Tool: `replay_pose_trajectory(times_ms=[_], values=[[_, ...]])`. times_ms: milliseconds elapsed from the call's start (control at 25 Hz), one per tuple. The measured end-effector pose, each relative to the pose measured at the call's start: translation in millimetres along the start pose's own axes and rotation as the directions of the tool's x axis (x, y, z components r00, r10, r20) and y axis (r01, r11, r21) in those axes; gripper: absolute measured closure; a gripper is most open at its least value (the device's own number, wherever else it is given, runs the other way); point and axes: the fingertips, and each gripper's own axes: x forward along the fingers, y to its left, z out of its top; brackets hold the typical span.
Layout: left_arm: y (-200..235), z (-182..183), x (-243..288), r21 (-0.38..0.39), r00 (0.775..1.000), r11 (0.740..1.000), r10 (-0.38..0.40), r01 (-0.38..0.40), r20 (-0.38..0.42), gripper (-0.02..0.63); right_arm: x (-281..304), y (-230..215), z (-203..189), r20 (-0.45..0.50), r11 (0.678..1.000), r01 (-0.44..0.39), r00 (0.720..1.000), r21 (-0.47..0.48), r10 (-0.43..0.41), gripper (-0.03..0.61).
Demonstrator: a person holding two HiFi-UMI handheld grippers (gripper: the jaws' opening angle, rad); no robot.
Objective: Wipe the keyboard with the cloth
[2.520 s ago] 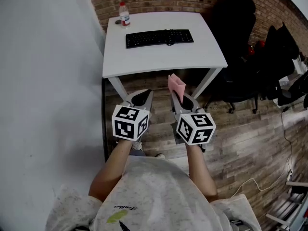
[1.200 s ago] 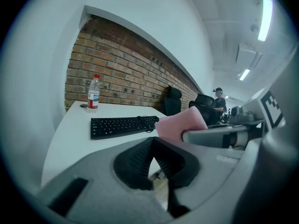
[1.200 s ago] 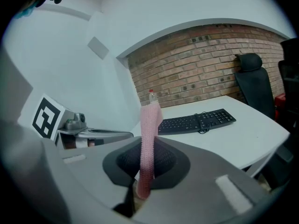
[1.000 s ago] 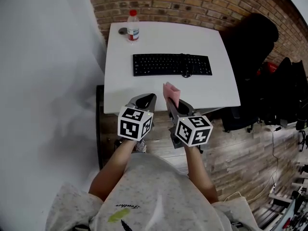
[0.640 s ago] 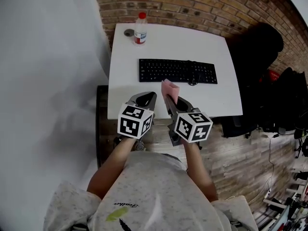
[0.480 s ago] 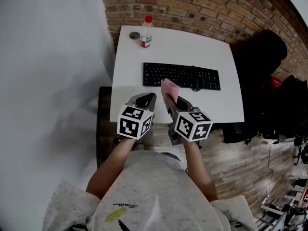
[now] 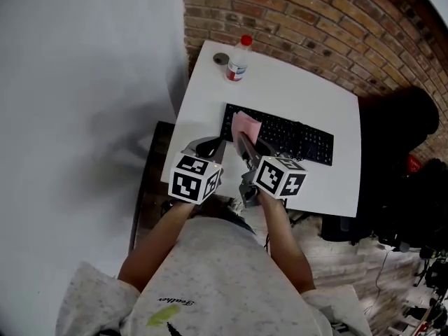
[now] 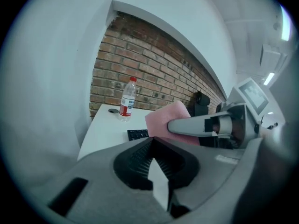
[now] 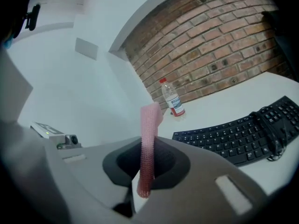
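Right gripper (image 7: 243,140) reaches toward 12 o'clock, jaws clamped on pink cloth (image 7: 246,124), cloth upright over left end of keyboard (image 7: 297,137). Left gripper (image 7: 212,148) alongside at 9 o'clock, jaws together, empty.

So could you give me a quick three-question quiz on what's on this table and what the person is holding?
1. What is the right hand-held gripper clamping? A) a sponge B) a pink cloth C) a brush
2. True or false: the bottle stands upright on the white table.
3. Fill in: the keyboard is ____ in colour.
Key: 1 B; 2 true; 3 black.
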Motion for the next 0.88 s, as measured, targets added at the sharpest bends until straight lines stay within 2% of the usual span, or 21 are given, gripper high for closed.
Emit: replay_pose_trajectory(times_ms=[200,440,720,880], values=[[18,10,17,-0.055,0.998,0.997,0.059,-0.057,0.037,0.62,38,-12,9,-0.044,0.996,-0.074,0.996,0.044,0.076,0.555],[34,10,28,-0.11,0.985,0.98,0.171,-0.167,0.023,0.62,69,-28,11,-0.08,0.978,-0.148,0.984,0.147,0.161,0.554],[41,13,42,-0.148,0.964,0.954,0.265,-0.26,0.016,0.62,98,-46,15,-0.082,0.932,-0.201,0.968,0.302,0.235,0.56],[44,14,45,-0.165,0.951,0.938,0.31,-0.305,0.007,0.62,109,-51,14,-0.101,0.91,-0.217,0.958,0.353,0.267,0.568]])
